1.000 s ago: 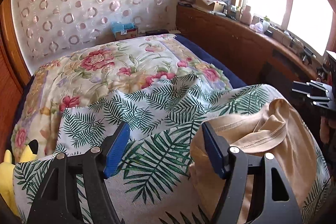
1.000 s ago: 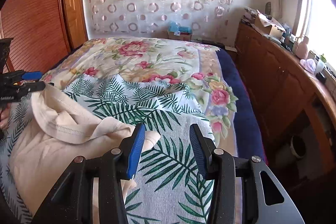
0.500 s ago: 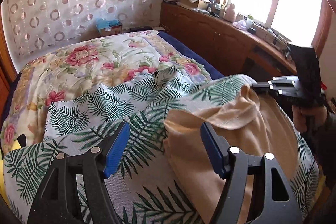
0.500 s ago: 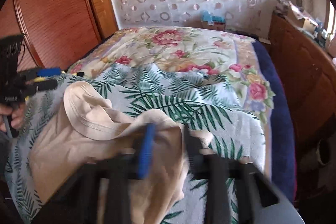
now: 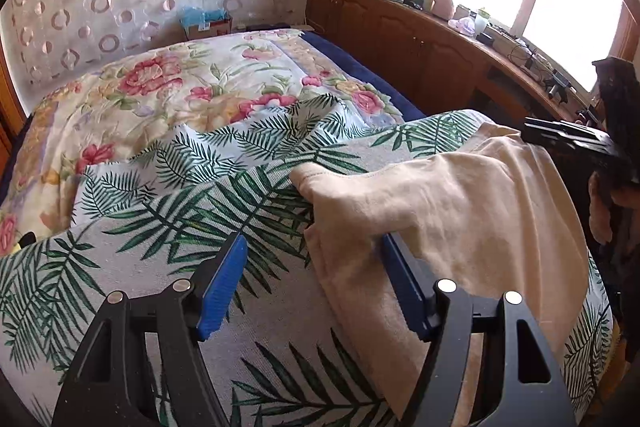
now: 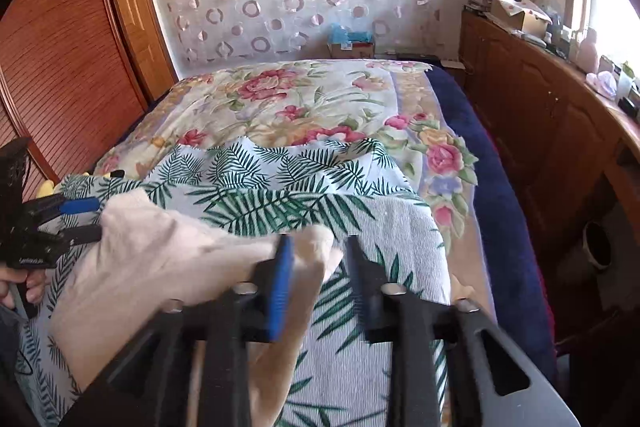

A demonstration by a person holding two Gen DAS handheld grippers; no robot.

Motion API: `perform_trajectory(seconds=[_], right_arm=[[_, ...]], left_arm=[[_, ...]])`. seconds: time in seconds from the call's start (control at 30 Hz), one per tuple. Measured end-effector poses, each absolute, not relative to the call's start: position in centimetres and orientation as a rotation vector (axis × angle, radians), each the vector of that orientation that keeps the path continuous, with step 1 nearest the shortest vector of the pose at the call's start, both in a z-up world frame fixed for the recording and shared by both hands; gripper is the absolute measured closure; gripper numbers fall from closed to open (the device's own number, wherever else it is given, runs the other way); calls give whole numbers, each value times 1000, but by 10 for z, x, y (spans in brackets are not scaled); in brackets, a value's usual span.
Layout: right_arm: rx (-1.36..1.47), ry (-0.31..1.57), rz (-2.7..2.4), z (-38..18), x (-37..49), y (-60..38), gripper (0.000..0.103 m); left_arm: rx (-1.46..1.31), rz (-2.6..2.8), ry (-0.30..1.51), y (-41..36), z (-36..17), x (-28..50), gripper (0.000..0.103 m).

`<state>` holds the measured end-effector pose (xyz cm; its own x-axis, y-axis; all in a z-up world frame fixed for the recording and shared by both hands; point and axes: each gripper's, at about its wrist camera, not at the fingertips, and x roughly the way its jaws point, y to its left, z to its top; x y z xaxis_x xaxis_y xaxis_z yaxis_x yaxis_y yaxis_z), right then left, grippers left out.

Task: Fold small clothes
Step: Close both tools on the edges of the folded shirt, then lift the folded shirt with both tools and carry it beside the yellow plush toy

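A beige garment [image 5: 460, 203] lies bunched on a palm-leaf cloth [image 5: 200, 187] spread over the bed. My left gripper [image 5: 314, 243] is open and low over the cloth. The garment's folded edge drapes over the tip of its right finger, and its left finger [image 5: 224, 287] stands over bare cloth. In the right wrist view, a corner of the garment [image 6: 160, 267] sits between my right gripper's [image 6: 319, 241] jaws, which are opening. The left gripper [image 6: 80, 219] shows at the garment's far left edge. The right gripper [image 5: 568, 139] shows at the garment's right edge.
A floral quilt [image 5: 160, 87] covers the far half of the bed. A wooden cabinet [image 5: 420, 43] with clutter runs along the window side. A slatted wardrobe [image 6: 60, 67] stands on the other side. A yellow plush toy [image 6: 46, 189] peeks out beside the cloth.
The right gripper shut on the garment's corner, carried it leftward, and its jaws have now parted again. The left gripper sank toward the garment, whose edge now lies over its right finger.
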<state>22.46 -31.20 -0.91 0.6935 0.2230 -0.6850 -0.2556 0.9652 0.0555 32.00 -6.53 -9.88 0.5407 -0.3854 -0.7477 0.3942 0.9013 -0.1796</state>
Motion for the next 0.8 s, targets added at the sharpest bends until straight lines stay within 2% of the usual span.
perform_trajectory(seconds=[0.07, 0.17, 0.37, 0.47, 0.5, 0.53, 0.57, 0.67, 0.8], right_arm=[[-51, 767, 285, -8, 213, -308, 41], [-60, 804, 310, -14, 206, -294, 35], [32, 881, 296, -25, 212, -302, 35], [78, 886, 326, -26, 217, -303, 35], [75, 885, 330, -26, 216, -302, 35], [77, 882, 337, -26, 216, -302, 39], [70, 880, 344, -27, 217, -301, 56], [106, 893, 428, -33, 219, -301, 81], [43, 857, 439, -26, 217, -299, 86]], left_arm=[[7, -468, 890, -66, -102, 318, 32], [-15, -484, 907, -68, -106, 316, 37], [-61, -542, 918, -73, -106, 316, 66], [-83, -547, 929, -73, -106, 316, 76], [-96, -551, 931, -73, -106, 316, 83], [-106, -558, 931, -72, -106, 316, 87], [-120, -572, 929, -72, -105, 315, 92], [-140, -594, 899, -70, -97, 309, 94], [-166, -603, 814, -59, -70, 289, 95]])
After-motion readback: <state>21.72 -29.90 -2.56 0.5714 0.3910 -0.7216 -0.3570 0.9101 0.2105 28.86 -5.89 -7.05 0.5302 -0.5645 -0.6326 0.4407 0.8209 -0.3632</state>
